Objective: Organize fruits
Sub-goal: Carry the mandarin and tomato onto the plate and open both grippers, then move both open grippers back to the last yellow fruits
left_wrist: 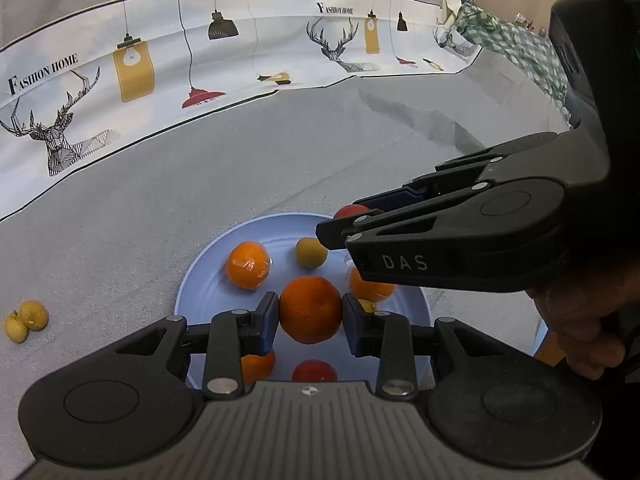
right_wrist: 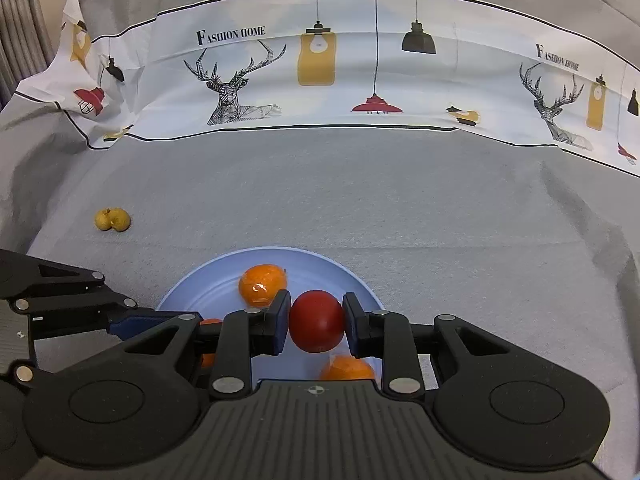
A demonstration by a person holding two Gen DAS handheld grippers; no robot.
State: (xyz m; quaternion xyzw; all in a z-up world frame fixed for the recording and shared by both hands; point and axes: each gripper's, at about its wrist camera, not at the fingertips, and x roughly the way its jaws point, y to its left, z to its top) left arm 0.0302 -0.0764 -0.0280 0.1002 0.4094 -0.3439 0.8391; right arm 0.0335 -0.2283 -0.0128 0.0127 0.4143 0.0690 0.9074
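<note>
- The left wrist view looks steeply down along its own fingers, close above the blue plate (left_wrist: 188,280), facing the printed cloth (left_wrist: 160,60) at twelve o'clock.
- The right wrist view looks down likewise, close over the plate, cloth at twelve o'clock.
- Both share the plate, the cloth, and the yellow fruits (right_wrist: 112,219) at nine o'clock.

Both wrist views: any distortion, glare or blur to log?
Left wrist view: fisheye bends the printed cloth into an arc; glare on the wrapped orange. Right wrist view: same bending, dark corners, lower wrapped orange slightly blurred; red fruit sharp.
</note>
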